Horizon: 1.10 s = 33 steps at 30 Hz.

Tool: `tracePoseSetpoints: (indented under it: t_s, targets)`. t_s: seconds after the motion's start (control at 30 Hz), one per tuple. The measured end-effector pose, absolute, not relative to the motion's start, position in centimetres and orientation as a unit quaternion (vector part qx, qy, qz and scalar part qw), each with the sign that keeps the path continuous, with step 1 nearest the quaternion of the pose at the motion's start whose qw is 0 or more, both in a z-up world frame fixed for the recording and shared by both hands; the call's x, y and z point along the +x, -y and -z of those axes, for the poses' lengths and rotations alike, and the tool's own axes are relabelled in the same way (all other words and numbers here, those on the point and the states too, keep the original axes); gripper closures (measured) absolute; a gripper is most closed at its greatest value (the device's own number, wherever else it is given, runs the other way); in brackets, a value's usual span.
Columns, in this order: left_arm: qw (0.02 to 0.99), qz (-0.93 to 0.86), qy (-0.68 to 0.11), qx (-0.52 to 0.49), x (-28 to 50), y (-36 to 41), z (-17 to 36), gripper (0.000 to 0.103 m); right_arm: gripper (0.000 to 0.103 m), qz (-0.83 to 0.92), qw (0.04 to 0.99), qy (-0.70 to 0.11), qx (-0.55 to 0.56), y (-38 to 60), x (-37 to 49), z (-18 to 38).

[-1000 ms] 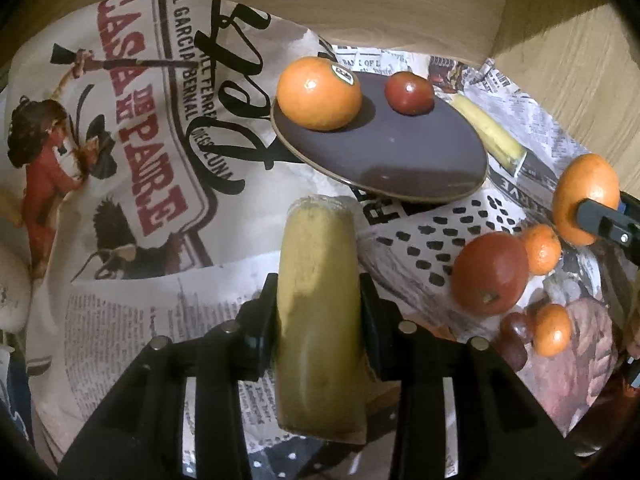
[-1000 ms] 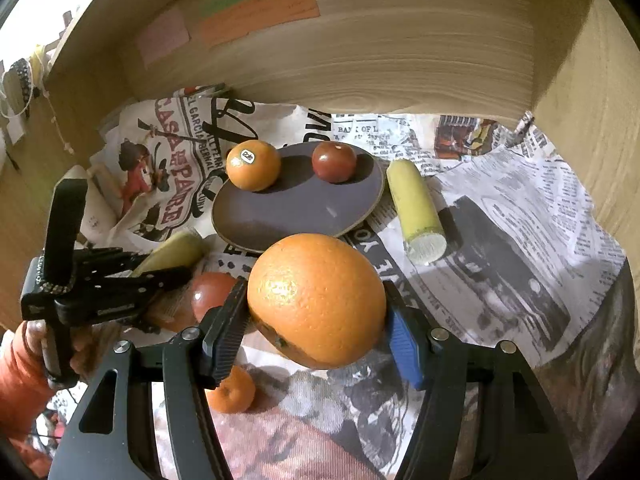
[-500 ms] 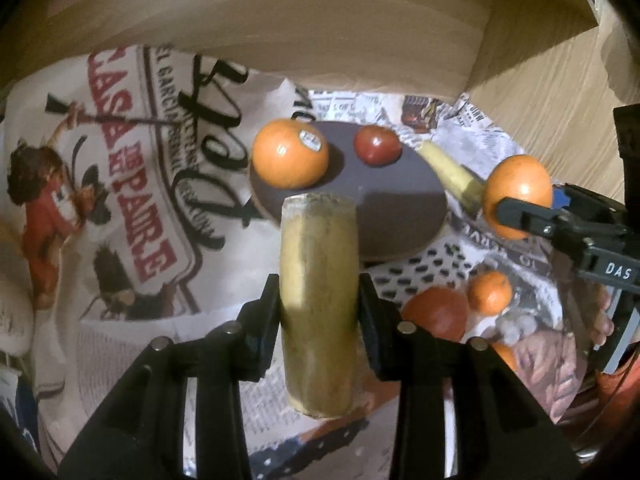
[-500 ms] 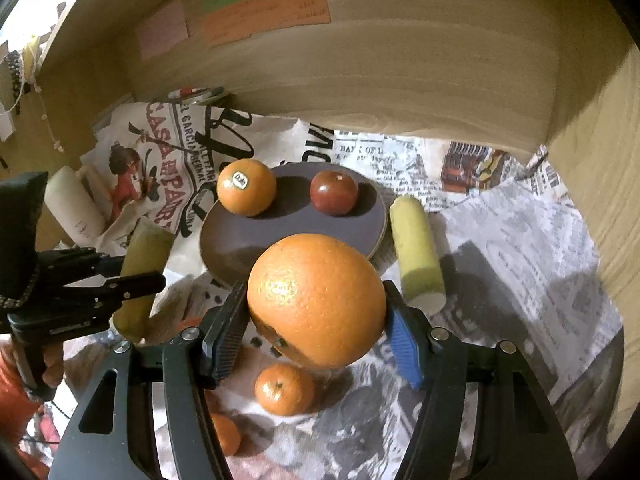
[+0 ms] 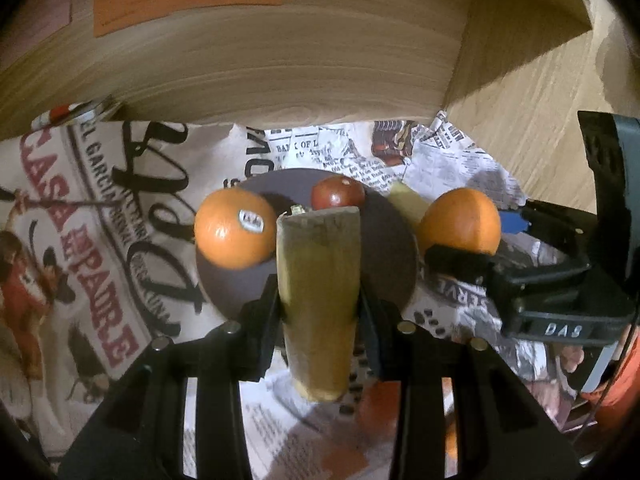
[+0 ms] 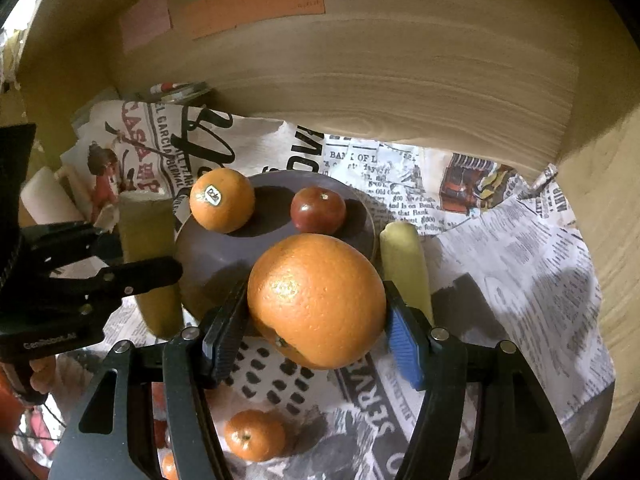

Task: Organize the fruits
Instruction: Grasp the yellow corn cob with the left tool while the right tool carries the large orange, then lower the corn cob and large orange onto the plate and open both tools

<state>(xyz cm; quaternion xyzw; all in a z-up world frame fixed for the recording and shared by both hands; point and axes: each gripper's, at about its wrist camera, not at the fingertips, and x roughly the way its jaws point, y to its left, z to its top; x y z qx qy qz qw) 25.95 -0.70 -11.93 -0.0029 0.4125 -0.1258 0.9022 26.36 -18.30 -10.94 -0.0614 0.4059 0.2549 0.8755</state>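
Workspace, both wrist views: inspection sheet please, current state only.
Surface: printed newspaper sheets over the base.
Job's things: dark round plate holds a stickered orange and a small dark red fruit; pale yellow banana piece beside the plate's right rim; small tangerine on the paper.
Clutter: white roll at far left.
Grippers: left gripper jaws shut on a yellow-green banana piece; right gripper jaws shut on a large orange.
Cables: nothing seen.
Surroundings: wooden walls with coloured paper notes.
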Motion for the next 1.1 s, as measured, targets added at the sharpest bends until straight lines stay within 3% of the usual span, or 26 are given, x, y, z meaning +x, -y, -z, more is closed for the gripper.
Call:
tracePoseSetpoints:
  t_s: [0.37,0.4,0.43,0.47,0.73,0.87,0.97,1.1]
  targets:
    - [0.898,0.126,-0.421,-0.015,30.8,1.0,12.5,0.067,0.042,-0.26,0.864,-0.424,-0.077,17.3,29.2,12.1]
    - [0.899,0.126,-0.419,-0.014,31.0,1.1,12.5,0.069,0.042,-0.261,0.863,-0.425,-0.078,17.2,29.4,12.2]
    - [0.901,0.127,-0.414,-0.012,31.3,1.2,12.3,0.094,0.042,-0.261,0.862,-0.426,-0.08,17.1,29.6,12.2]
    - [0.9,0.129,-0.416,-0.008,31.5,1.4,12.2,0.101,0.042,-0.261,0.862,-0.428,-0.082,17.0,29.8,12.3]
    - [0.901,0.111,-0.419,0.005,31.9,0.9,12.9,0.101,0.042,-0.262,0.852,-0.444,-0.093,16.2,31.4,13.3]
    - [0.901,0.109,-0.42,-0.004,31.1,-0.2,13.1,0.096,0.042,-0.268,0.845,-0.454,-0.093,15.7,32.0,13.8]
    - [0.902,0.106,-0.419,-0.001,30.5,-0.6,12.9,0.086,0.042,-0.276,0.837,-0.463,-0.09,15.0,32.4,14.1]
    - [0.907,0.099,-0.41,0.0,29.6,-1.1,12.7,0.058,0.041,-0.28,0.829,-0.473,-0.099,14.1,32.6,14.3]
